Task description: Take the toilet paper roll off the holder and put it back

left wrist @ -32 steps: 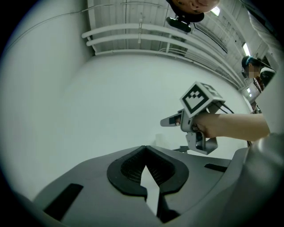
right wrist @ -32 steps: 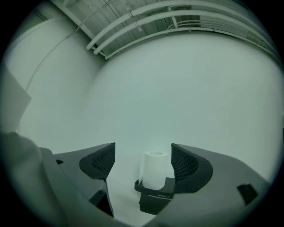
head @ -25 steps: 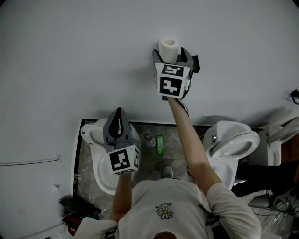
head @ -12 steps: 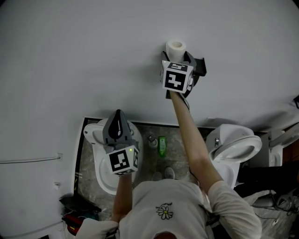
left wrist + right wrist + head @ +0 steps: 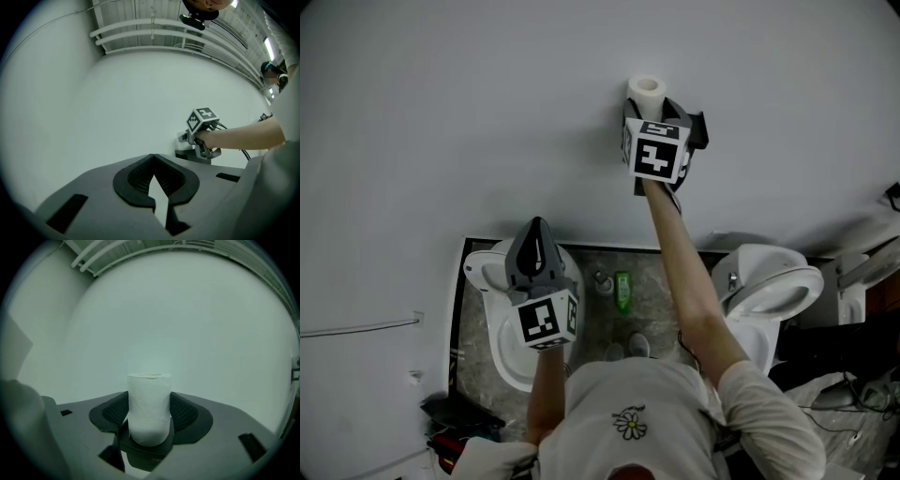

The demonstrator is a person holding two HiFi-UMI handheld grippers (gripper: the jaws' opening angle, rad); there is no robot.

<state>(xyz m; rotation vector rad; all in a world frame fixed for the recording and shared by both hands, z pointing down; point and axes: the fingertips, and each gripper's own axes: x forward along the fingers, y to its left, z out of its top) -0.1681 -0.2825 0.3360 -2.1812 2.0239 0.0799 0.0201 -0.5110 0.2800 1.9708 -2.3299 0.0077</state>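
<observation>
Nearest the person, the left tongs [image 5: 538, 225] were closed tip to tip on nothing and sat low in the head view. From them the toilet paper roll [image 5: 645, 91] lay up at about 1 o'clock, well apart. The right arm was the one stretched out, so the right tongs [image 5: 654, 114] were plainly the nearer pair, and the lift looked to be theirs.

The lift turned on how the roll sat in those tongs. In the right gripper view it stood dead ahead at 12 o'clock. It was upright, its long axis running 12 to 6 and crossing the line of the jaws squarely. The jaws had just been closing with the roll between them, one pad at its 9 o'clock side and the other at its 3 o'clock side. Both pads appeared to touch the paper about its lower half, so I judged it gripped, though lightly. Its top stood clear above the pads.

At the roll's foot, at 6 o'clock, a dark holder [image 5: 146, 448] carried it, and beyond stood the bare wall [image 5: 197, 324]. The way off seemed to be straight toward 12 o'clock, along the roll's own axis.
</observation>
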